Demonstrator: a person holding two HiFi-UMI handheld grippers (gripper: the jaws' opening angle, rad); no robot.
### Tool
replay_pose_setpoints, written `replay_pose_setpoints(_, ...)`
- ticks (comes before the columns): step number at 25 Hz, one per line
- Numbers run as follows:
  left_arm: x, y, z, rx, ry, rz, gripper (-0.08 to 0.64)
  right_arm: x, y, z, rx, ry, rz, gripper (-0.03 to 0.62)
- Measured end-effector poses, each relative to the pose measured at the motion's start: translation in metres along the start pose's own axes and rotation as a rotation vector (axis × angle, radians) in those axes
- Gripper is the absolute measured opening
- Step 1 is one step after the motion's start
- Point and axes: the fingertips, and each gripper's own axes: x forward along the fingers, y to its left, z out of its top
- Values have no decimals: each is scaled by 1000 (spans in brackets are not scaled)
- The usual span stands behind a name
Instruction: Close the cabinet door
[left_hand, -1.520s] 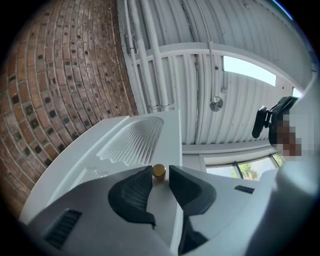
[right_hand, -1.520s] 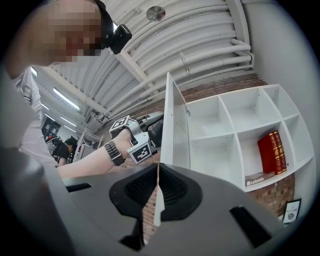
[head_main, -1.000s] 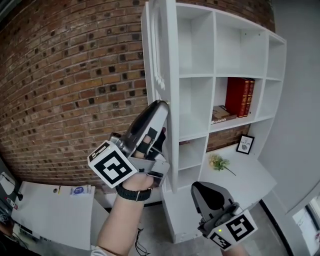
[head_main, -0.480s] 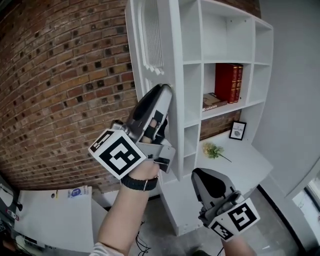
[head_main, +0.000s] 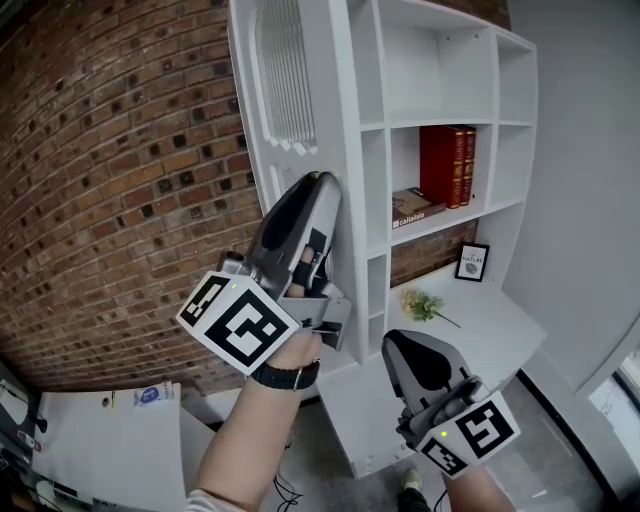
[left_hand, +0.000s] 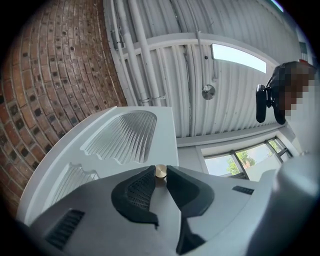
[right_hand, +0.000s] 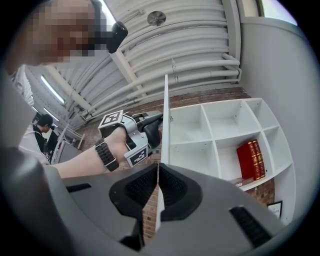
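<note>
The white cabinet door (head_main: 285, 100) stands open, its ribbed panels facing left toward the brick wall. In the left gripper view its small brass knob (left_hand: 160, 171) sits pinched between the jaws of my left gripper (left_hand: 160, 175). The head view shows that left gripper (head_main: 326, 184) pressed against the door's edge at mid height, hiding the knob. My right gripper (head_main: 402, 352) hangs lower, in front of the cabinet's base, shut with nothing in it. In the right gripper view the right gripper (right_hand: 158, 170) points at the door's thin edge (right_hand: 165, 120).
The open white shelving (head_main: 372, 150) holds red books (head_main: 443, 165) with a flat book beside them. A small framed picture (head_main: 470, 263) and a sprig of flowers (head_main: 420, 305) lie on the lower ledge (head_main: 495, 335). A brick wall (head_main: 120, 180) runs behind; a white desk (head_main: 90, 450) is lower left.
The door and shelving have shifted left in the head view, and more of the door's ribbed face shows. The left gripper stays on the knob; the right gripper has hardly moved.
</note>
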Motion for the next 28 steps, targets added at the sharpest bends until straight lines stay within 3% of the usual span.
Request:
replay_pose_setpoints(12, 44, -2, -34, 129, -57, 97, 78, 12, -81, 5, 40, -47, 40, 18)
replay_pose_setpoints(28, 120, 24, -94, 320, -40, 259, 78, 30, -182, -4, 74, -64, 105, 18)
